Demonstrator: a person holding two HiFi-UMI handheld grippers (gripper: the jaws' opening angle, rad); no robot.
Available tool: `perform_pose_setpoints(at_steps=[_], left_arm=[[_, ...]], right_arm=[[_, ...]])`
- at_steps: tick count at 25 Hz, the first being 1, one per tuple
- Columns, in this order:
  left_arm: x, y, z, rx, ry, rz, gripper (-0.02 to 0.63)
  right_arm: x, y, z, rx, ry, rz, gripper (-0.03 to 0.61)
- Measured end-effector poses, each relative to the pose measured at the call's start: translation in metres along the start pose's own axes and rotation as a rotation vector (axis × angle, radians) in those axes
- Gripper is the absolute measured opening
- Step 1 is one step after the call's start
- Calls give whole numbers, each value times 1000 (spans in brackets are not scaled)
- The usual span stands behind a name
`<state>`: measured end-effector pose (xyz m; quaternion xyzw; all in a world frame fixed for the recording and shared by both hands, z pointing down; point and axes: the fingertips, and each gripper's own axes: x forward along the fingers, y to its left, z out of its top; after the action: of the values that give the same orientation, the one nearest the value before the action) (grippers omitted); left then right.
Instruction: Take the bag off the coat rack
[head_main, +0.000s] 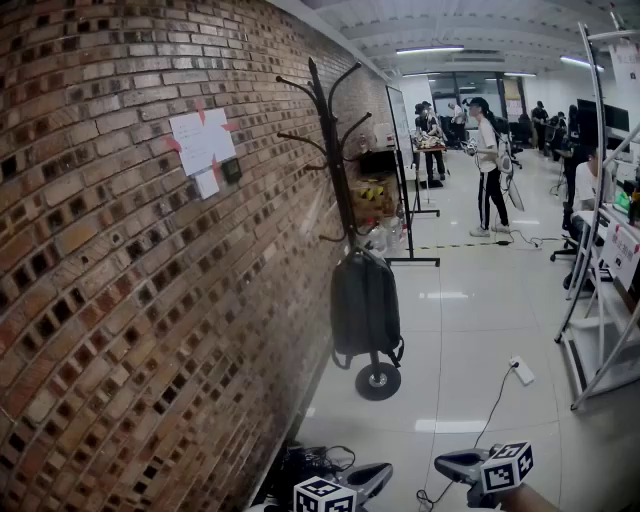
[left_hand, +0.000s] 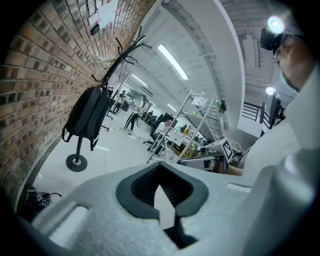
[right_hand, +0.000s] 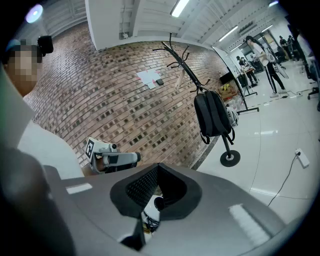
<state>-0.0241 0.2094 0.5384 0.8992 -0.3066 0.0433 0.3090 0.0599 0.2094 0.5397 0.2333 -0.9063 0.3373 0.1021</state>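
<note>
Two tools, both pinched narrow and empty: the left tool (head_main: 383, 471) and right tool (head_main: 443, 463) hover low, well apart from the coat rack (head_main: 333, 150). On that rack the dark bag (head_main: 365, 305) hangs against the pole, just above its round base (head_main: 378, 381), with the brick wall (head_main: 120, 300) right beside it.

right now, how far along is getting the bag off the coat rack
Nothing is done yet: the bag hangs on the coat rack. Nothing is in hand: the left gripper and right gripper are low, well short of it, jaws together and empty. Left to do: approach, grip, lift off.
</note>
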Motion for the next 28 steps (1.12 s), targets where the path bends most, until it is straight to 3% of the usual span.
perform_pose_setpoints(at_steps=[6,11,17,24,28], left_arm=[[70,8,41,11,-13,24,0],[119,3,92,101,-26,40,0],[144,8,118,167,-26,77,0],[152,61,150,149,-58,112,0],[172,103,175,124,-78,53,0]], right_arm=[[-26,-56,54,-25,-18,18,-2],[-41,-100,107,-73,-54,36,-2],[-30,-125,129,-98,-33,83,-2],[5,-155,155,-112,-2,102,-2],[38,-186,175,-101,12,83,-2]])
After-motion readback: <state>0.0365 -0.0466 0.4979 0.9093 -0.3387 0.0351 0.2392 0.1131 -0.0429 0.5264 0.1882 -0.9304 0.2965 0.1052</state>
